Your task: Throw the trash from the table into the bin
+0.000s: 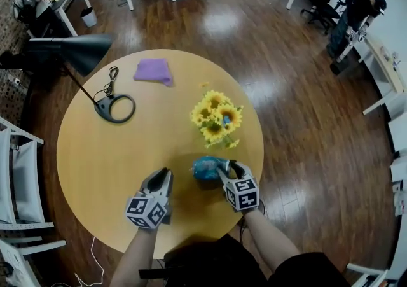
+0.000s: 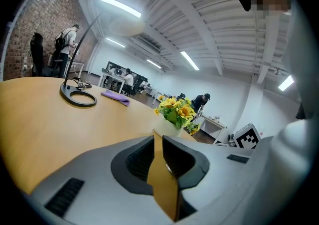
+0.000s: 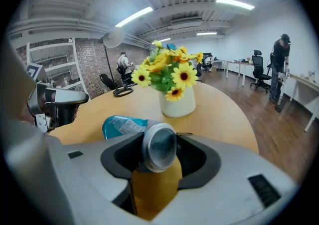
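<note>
A blue drinks can [image 1: 205,168] lies on its side near the front right of the round wooden table [image 1: 95,165]. My right gripper [image 1: 224,166] reaches it from the right. In the right gripper view the can's silver end [image 3: 159,146] sits snug between both jaws of the right gripper [image 3: 158,141], and its blue body [image 3: 122,125] points away to the left. My left gripper [image 1: 164,174] hovers over bare table left of the can. In the left gripper view, the left gripper [image 2: 158,139] shows only a thin slit between its jaws, with nothing in it.
A vase of yellow flowers [image 1: 216,117] stands just behind the can. A purple cloth [image 1: 153,70] and a black desk lamp's ring base [image 1: 115,108] sit further back. White chairs [image 1: 19,177] stand at the left. A small white bin [image 1: 89,17] stands by a far desk.
</note>
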`<action>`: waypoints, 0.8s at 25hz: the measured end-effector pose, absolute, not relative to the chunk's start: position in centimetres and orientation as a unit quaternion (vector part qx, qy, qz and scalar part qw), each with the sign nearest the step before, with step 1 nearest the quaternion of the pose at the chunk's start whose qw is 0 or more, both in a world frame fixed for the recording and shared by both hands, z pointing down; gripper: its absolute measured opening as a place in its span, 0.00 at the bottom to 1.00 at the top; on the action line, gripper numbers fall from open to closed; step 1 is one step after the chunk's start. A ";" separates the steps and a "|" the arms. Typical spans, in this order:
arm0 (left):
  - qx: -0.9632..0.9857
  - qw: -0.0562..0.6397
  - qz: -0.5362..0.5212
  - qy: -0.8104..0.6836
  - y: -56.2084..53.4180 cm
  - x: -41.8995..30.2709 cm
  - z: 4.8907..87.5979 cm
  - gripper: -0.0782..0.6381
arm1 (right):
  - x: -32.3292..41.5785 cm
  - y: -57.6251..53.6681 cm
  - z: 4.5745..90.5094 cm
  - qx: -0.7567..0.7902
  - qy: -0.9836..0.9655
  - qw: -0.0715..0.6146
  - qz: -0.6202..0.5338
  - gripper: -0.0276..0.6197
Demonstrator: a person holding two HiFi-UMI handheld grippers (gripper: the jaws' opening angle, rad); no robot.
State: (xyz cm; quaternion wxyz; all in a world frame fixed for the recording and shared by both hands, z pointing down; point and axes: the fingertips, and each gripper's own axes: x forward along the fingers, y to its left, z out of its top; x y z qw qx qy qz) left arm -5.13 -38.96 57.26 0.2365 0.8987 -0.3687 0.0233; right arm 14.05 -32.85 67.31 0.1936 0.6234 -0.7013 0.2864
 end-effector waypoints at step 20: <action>0.947 0.177 0.001 -0.268 -32.3 -6.7 51.2 0.18 | 13.5 -23.5 58.2 0.737 -0.632 0.086 0.223 0.37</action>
